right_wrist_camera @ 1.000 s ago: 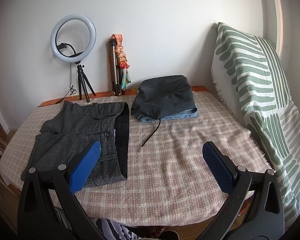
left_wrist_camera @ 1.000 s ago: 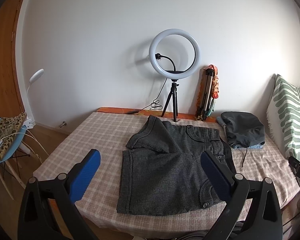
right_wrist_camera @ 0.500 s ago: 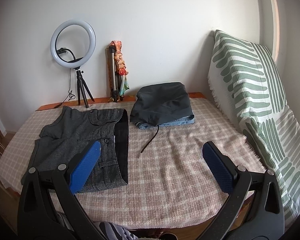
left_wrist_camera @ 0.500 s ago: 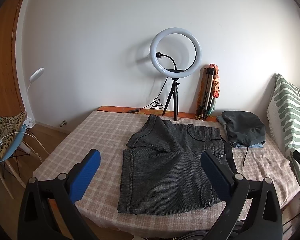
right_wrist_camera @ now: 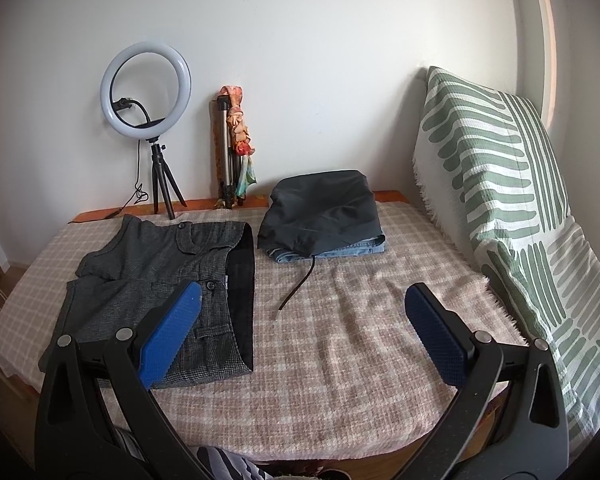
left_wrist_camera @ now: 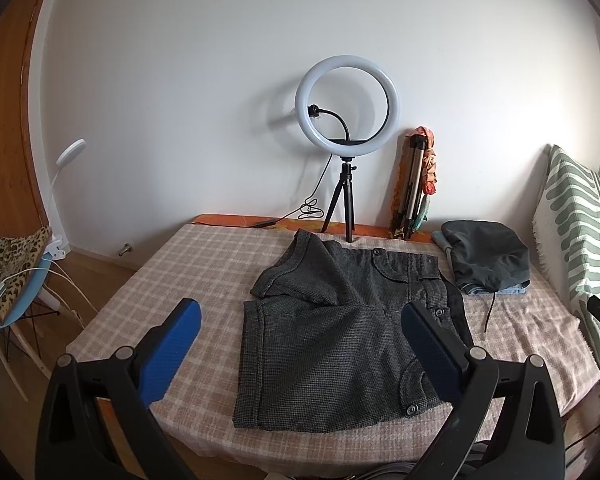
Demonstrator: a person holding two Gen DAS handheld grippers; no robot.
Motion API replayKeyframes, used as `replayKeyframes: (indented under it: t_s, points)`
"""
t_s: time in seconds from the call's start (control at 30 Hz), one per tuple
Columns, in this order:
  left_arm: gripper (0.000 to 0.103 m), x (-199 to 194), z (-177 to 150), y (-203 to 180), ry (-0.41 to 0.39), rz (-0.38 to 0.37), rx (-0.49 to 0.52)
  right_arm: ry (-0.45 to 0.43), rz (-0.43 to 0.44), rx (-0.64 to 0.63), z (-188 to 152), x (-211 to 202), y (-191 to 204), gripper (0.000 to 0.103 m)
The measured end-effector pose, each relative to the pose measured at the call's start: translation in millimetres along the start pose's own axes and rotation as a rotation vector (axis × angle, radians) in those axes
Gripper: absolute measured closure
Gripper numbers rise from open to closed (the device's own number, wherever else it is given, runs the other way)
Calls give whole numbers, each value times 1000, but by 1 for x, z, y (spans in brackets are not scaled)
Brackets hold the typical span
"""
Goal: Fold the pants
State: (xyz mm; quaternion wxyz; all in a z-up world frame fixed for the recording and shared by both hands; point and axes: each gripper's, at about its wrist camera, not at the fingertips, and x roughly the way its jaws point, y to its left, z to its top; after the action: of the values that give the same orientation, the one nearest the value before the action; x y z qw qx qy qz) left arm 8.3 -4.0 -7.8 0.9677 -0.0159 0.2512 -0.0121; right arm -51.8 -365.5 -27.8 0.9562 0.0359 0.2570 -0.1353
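Left wrist view. Left tongs (left_wrist_camera: pixel 300 338) spread wide, blue pads (left_wrist_camera: pixel 171 350) apart, pinching nothing, held above the near edge of the surface (left_wrist_camera: pixel 204 264), which carries a pink-and-white checked cloth. Grey tweed shorts (left_wrist_camera: pixel 332 336) lie flat near the middle of the surface, waistband toward the right, leg openings toward the left. The far leg is partly turned over onto the near one, so a rumpled flap lies across the upper left of the garment. Buttons visible along the right side and at the near right corner. Ring light (left_wrist_camera: pixel 347 111) on a small black tripod stands at the far edge, just behind the shorts. Folded tripod (left_wrist_camera: pixel 412 188) with an orange scarf leans against the wall to its right. Pile of folded clothes (left_wrist_camera: pixel 486 256), dark garment on top of denim, sits at the far right, near the shorts but apart; a dark cord trails from it toward the front. Striped green-and-white cushion (left_wrist_camera: pixel 576 232) at the right edge. Blue chair (left_wrist_camera: pixel 8 280) with a leopard-print item on the floor at left.

Right wrist view. Right tongs (right_wrist_camera: pixel 302 338) spread wide, gripping nothing, held above the near edge of the surface (right_wrist_camera: pixel 360 344). Shorts (right_wrist_camera: pixel 156 280) lie to the left; the left pad overlaps their near right part in the frame, contact cannot be told. Dark inner lining of the waistband faces right. Folded pile (right_wrist_camera: pixel 324 212) sits behind centre, cord (right_wrist_camera: pixel 296 286) on the cloth. Cushion (right_wrist_camera: pixel 512 200) leans at right. Ring light (right_wrist_camera: pixel 146 88) and tripod (right_wrist_camera: pixel 226 152) by the wall.
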Motion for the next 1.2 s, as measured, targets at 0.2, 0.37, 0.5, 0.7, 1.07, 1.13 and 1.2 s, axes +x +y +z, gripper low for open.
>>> replayKeyframes:
  t_s: [0.2,0.37,0.5,0.7,1.07,1.13,1.2]
  points:
    - [2,0,-1,-1,2,2,-1,1,2,2,1,0,1,0]
    - [2,3,0,0,2,1,-2,1,19,1,3,5,3,0]
    - [2,7,1,3,6,3,6,-1,63,-8,6,16,3,0]
    - [2,39,8,21,61,7,34,-12,196,-46,23,44,5,0]
    - [2,158,37,63,196,-121,86,130,379,-115,83,166,25,0]
    - [2,187,45,61,222,-125,113,158,398,-138,90,191,34,0]
    - [2,209,53,57,241,-148,138,181,408,-163,96,214,42,0]
